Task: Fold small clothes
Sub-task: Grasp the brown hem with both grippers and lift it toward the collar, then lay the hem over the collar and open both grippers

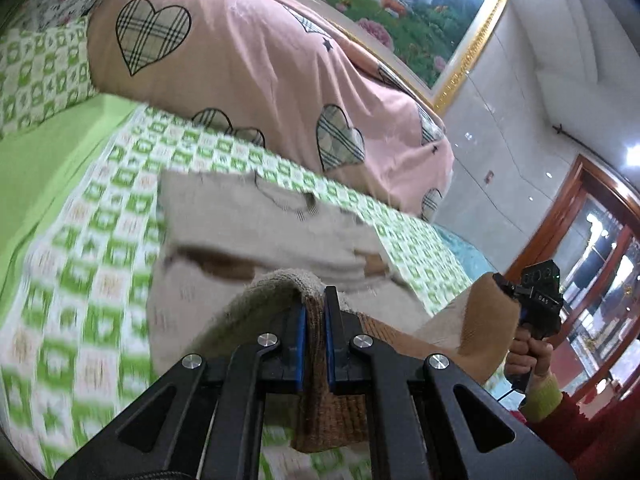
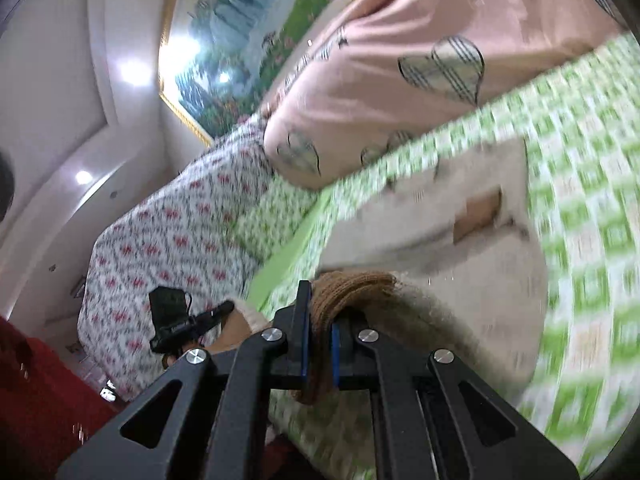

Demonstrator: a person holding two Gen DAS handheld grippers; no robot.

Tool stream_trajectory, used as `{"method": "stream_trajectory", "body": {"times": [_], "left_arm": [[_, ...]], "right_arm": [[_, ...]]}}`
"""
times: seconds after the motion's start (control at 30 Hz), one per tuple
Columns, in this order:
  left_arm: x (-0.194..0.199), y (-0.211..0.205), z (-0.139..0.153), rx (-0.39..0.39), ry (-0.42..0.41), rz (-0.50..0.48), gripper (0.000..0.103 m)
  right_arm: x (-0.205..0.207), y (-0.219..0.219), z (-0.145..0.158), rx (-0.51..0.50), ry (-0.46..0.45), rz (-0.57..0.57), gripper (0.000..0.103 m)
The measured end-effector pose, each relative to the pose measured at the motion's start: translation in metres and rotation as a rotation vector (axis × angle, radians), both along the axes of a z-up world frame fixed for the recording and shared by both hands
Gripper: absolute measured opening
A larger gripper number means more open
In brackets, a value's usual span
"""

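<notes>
Both grippers — left gripper (image 1: pixel 315 312) and right gripper (image 2: pixel 320 320) — clamp the brown ribbed hem of a beige sweater (image 1: pixel 256 216), lifting it off the green-checked bed (image 1: pixel 80 240) — apparently to fold it.

Pink heart-print quilt (image 1: pixel 260 80) on green-check sheet (image 1: pixel 80 280); floral bedding (image 2: pixel 168 248); gold-framed landscape pic (image 1: pixel 400 8)

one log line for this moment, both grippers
left gripper: shut on sweater hem | right gripper: shut on hem | sweater: on bed, hem lifted
</notes>
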State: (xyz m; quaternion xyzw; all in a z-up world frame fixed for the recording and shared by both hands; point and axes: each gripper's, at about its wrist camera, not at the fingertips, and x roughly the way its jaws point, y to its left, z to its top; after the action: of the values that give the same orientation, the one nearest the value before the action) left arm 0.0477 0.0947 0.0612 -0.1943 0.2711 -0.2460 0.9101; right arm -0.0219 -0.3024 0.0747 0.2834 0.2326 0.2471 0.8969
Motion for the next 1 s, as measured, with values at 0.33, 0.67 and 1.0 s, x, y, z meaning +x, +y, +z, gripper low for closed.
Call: {"method": "stream_trajectory", "body": {"times": [0.33,0.67,1.0], "left_arm": [[0.123,0.015,-0.010,-0.087,0.064,0.128,0.005],[0.220,0.017,-0.052,0.014,0.183,0.215,0.005],[0.242,0.004,-0.075,0.111,0.283,0.224,0.020]], "right_arm": [[0.134,-0.031,-0.008,-0.046,0.068,-0.120,0.009],[0.224,-0.065,-0.054,-0.098,0.240,-0.278,0.009],[0.236,-0.078,-0.090,-0.128,0.394,-0.360,0.017]]}}
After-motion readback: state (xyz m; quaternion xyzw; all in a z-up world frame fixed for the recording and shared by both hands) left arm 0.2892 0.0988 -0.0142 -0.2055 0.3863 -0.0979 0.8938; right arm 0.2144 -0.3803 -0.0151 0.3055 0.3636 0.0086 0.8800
